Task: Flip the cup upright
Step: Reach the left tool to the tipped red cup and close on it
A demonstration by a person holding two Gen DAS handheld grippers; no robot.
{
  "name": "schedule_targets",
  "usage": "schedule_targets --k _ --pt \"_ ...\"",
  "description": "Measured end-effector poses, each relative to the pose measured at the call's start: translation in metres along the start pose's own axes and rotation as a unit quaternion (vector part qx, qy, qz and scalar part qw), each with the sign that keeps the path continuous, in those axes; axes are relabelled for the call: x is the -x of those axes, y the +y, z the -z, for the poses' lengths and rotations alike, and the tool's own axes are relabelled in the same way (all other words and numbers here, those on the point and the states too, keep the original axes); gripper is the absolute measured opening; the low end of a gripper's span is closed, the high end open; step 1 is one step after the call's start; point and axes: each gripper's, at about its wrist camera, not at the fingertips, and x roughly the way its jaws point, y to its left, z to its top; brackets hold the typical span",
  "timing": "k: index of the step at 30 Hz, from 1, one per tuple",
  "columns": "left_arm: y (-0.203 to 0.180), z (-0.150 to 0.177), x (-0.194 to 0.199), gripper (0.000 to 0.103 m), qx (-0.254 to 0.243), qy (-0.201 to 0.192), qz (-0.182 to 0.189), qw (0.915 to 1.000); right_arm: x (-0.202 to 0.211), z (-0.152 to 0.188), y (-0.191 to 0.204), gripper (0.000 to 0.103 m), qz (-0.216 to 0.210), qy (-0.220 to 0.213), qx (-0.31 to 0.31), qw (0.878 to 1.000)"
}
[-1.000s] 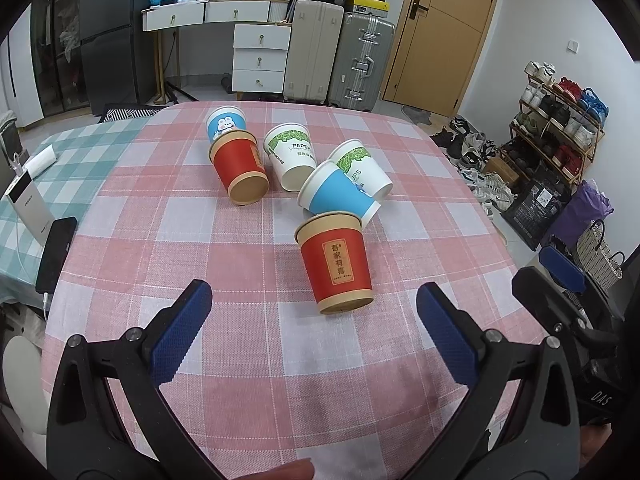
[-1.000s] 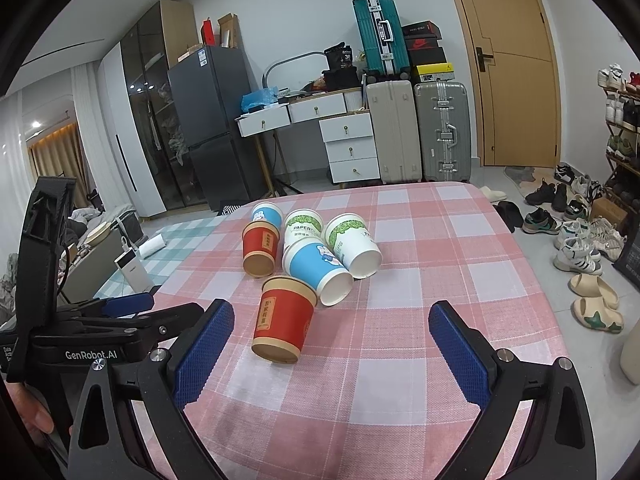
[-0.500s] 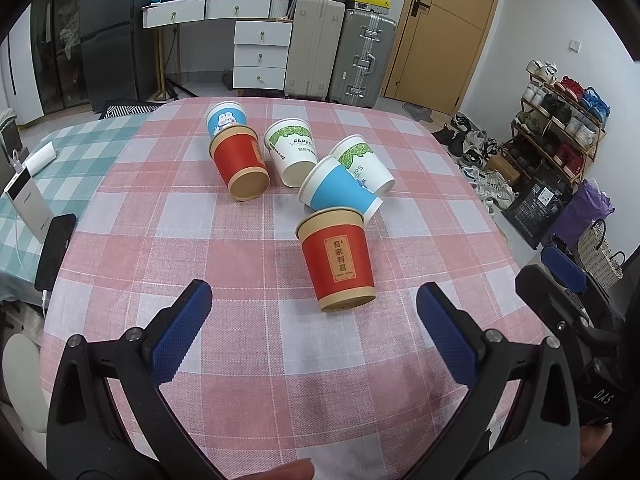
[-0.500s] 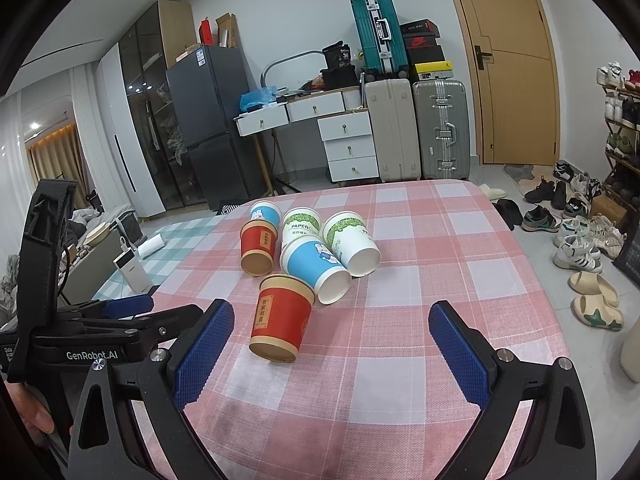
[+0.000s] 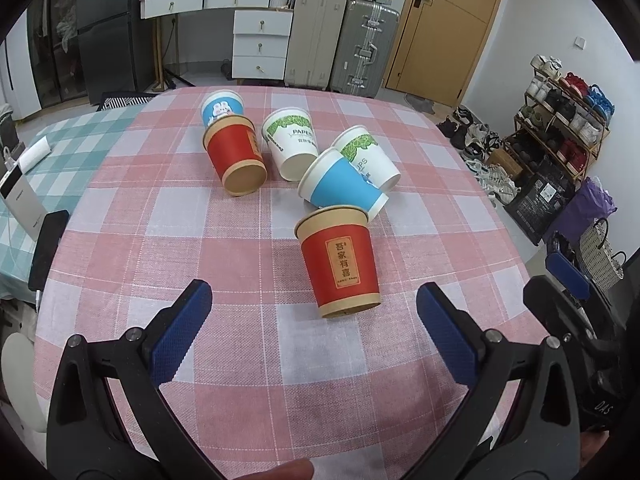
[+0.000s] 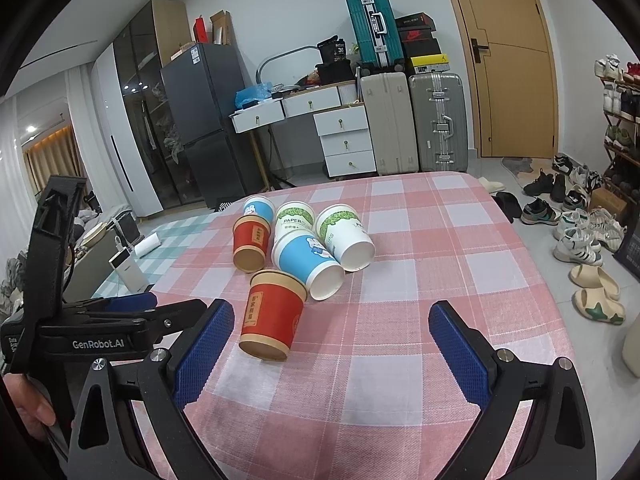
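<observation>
Several paper cups lie on their sides on a pink checked tablecloth (image 5: 168, 264). The nearest is a red cup (image 5: 340, 264), also in the right wrist view (image 6: 272, 318). Behind it lie a blue-banded cup (image 5: 340, 188), two white cups with green leaves (image 5: 292, 142) (image 5: 368, 156), another red cup (image 5: 236, 156) and a small blue cup (image 5: 222, 106) behind that. My left gripper (image 5: 316, 332) is open and empty, just short of the nearest red cup. My right gripper (image 6: 330, 348) is open and empty, with that cup near its left finger.
A teal checked cloth with a power bank (image 5: 20, 200) and a phone (image 5: 48, 248) lies to the left. The table's right edge drops to a floor with shoes (image 6: 576, 220). The left gripper's body (image 6: 100, 332) shows at the left of the right wrist view.
Both grippers have drifted slightly closer to the cups. The cups have not moved. Both grippers stay open.
</observation>
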Motion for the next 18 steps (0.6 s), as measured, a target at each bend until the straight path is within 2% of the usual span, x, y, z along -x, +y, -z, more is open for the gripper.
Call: schedule_targets --k 11,18 --pt "-0.002 -0.031 -0.079 0.102 0.026 0.082 0.029 0.9959 -0.031 0.005 -0.037 0.1 0.014 0.024 -0.037 0.999" --pt "0.0 -0.053 -0.133 0.102 0.057 0.139 0.022 0.9884 -0.046 0.006 -0.05 0.1 0.013 0.036 -0.048 0.998"
